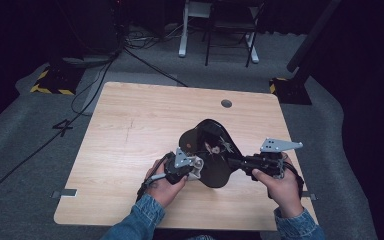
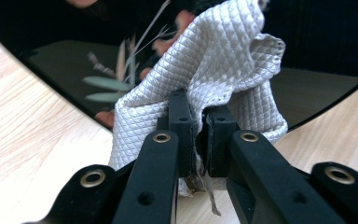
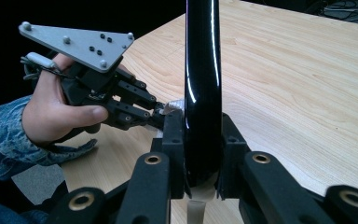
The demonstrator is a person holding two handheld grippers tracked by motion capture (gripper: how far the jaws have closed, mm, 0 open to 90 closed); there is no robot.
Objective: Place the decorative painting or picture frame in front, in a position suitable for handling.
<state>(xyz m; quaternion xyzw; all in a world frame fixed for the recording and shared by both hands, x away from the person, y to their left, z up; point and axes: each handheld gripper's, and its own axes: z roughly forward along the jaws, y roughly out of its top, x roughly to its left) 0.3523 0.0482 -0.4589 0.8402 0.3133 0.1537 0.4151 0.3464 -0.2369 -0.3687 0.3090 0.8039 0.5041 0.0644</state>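
My left gripper (image 2: 196,140) is clamped on a grey-white quilted cloth (image 2: 214,70), its jaws drawn nearly together with a fold of the fabric pinched between them; the rest of the cloth bunches up above the jaws and rests against the glossy face of a black plate (image 1: 210,152). In the left gripper view the plate's dark surface shows a printed pattern of pale leaves and reddish blossoms beside the cloth

My right gripper (image 3: 203,149) holds that same plate by its rim, one jaw on each face, so the plate stands on edge, upright between them. In the high view the plate sits tilted over the near middle of the wooden worktop (image 1: 130,125), between my two hands, with my left gripper at its left edge and my right gripper at its right edge

In the right gripper view my left hand (image 3: 58,116) is just beside the plate, its gripper's tip with the cloth touching the plate's face low down
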